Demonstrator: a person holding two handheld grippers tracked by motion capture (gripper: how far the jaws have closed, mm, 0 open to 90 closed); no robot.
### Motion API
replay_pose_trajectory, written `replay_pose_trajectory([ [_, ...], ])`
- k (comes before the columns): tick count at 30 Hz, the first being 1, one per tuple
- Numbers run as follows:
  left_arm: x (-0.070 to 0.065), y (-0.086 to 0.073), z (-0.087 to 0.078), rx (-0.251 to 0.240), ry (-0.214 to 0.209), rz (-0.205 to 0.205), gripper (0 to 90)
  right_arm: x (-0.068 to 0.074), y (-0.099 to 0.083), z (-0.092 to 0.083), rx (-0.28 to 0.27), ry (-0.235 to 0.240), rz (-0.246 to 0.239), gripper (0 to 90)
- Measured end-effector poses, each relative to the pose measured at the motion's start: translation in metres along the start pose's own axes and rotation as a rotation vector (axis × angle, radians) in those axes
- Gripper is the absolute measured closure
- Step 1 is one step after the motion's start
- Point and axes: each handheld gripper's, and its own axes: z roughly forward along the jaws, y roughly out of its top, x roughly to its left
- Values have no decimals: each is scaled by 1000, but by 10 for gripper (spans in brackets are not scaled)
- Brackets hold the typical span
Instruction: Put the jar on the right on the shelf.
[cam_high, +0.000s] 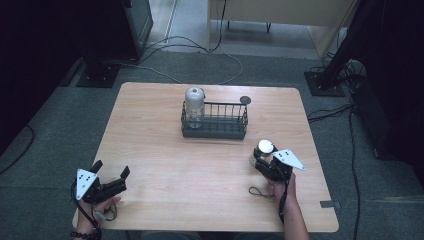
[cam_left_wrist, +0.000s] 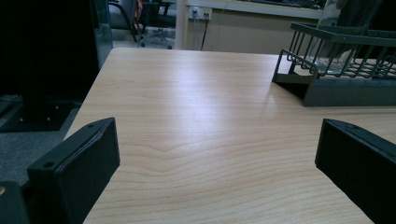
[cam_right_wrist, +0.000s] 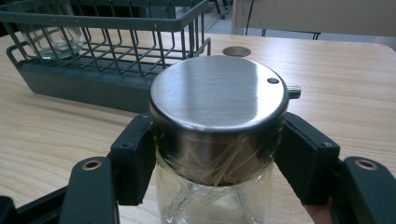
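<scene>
Already the right gripper (cam_right_wrist: 217, 154) has its jaws clamped on a glass jar (cam_right_wrist: 219, 135) just under the steel lid, near the tabletop's (cam_high: 165, 165) front right; smooth glass could slip or tip on lifting; left gripper (cam_high: 111, 176) gapes idle; farther off, the wire basket (cam_high: 215, 120) rim could catch it.

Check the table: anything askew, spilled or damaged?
Nothing stands out. One glass jar stands upright in the wire rack; the right tongs grip a second lidded jar, upright on the table. No spill visible.
</scene>
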Motion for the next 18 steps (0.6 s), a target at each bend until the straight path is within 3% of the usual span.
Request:
replay_pose_trajectory([
  [9,0,0,0,0,-1,0,0,-3,9,-1,-17,4,30,347],
  [18,0,0,0,-1,-1,0,0,0,18,1,-20,8,17,351],
])
